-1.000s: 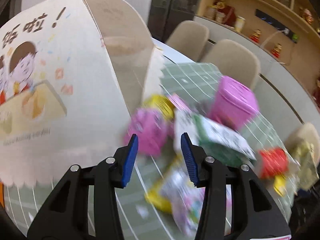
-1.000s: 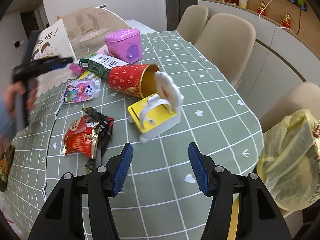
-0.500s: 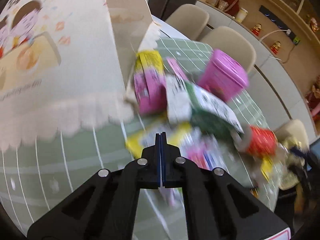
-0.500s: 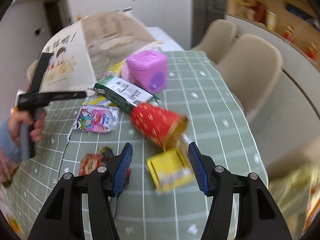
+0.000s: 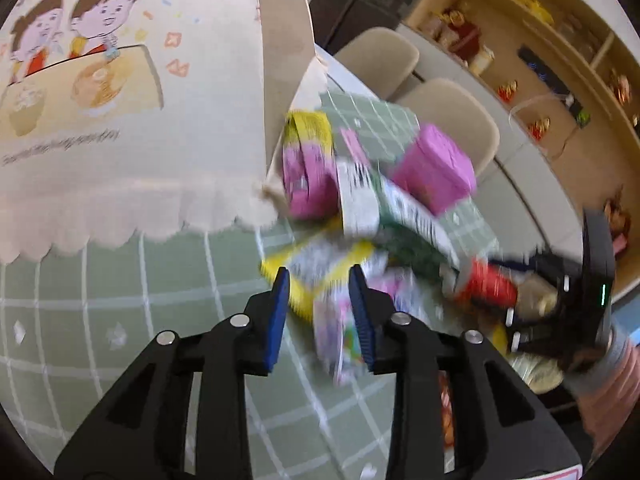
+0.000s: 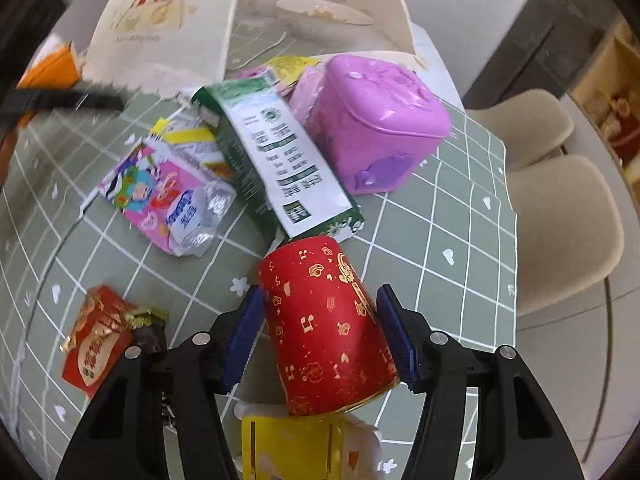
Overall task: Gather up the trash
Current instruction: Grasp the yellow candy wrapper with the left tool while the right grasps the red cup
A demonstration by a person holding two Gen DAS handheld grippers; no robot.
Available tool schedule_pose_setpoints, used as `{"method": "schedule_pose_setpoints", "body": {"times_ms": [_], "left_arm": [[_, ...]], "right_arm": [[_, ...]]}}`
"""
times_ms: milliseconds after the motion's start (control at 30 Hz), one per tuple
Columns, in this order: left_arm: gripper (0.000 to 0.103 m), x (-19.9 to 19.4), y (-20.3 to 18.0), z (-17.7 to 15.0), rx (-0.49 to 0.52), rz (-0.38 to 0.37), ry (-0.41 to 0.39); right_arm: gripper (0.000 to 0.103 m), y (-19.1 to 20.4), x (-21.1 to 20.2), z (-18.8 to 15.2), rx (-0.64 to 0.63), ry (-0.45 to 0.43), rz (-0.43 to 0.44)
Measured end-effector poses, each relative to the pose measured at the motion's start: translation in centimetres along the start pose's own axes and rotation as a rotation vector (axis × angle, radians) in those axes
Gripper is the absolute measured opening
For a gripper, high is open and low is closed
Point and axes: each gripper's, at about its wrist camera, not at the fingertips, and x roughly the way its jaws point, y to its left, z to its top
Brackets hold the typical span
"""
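The right gripper has its jaws spread on either side of the red cylindrical can, which lies on its side on the green checked tablecloth. The can's long axis runs roughly along the line of the fingers, from its closed end at the far side to its open, gold-rimmed end near the camera, so the blue pads face its curved sides; whether either pad already touches it cannot be told. A squeeze across the can's width looks like the move this arm is set up for, and the right arm is clearly the nearer one to it. Just beyond the can lie the green and white carton, the pink snack wrapper to its left and the purple plastic box to its right; a red packet sits on the near left and a yellow and white toy just under the can's near end. The left gripper, jaws also apart and holding nothing, points at the blurred yellow-edged wrapper that lies just ahead of its tips, with the tall paper bag standing at the far left, a likely place for the trash.
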Motion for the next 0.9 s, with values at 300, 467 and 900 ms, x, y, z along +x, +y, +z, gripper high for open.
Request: {"method": "schedule_pose_setpoints", "body": {"times_ms": [300, 467, 900], "left_arm": [[0.032, 7.4, -2.2, 7.5, 0.090, 0.091, 0.020], [0.032, 11.0, -3.7, 9.0, 0.134, 0.243, 0.068], [0.006, 6.3, -3.5, 5.3, 0.061, 0.164, 0.096]], "right_arm": [[0.052, -3.2, -0.5, -1.3, 0.229, 0.011, 0.034], [0.050, -5.9, -2.1, -2.9, 0.444, -0.056, 0.109], [0.050, -5.5, -8.9, -4.3, 0.600, -0.244, 0.166]]}}
